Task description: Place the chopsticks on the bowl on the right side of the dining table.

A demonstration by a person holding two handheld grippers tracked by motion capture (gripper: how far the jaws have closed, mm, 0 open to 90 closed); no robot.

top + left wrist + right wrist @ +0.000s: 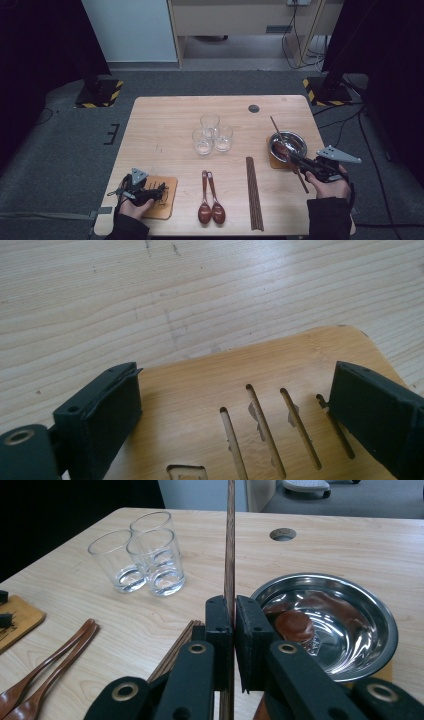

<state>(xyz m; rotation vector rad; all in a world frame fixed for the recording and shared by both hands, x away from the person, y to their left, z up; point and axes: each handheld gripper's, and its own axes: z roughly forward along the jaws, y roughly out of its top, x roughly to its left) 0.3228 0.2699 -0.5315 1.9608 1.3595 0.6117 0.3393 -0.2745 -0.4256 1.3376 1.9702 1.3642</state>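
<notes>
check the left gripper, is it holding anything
No, the left gripper is open over the slotted wooden coaster, nothing between its jaws.

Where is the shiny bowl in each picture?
High view: the bowl sits at the right of the table, on a mat, just ahead of the right claw.
Left gripper view: not in it.
Right gripper view: lower right, beside the claw's shut jaws.
Shared landmark: the three glasses, left of the bowl in both pictures that have it.
</notes>
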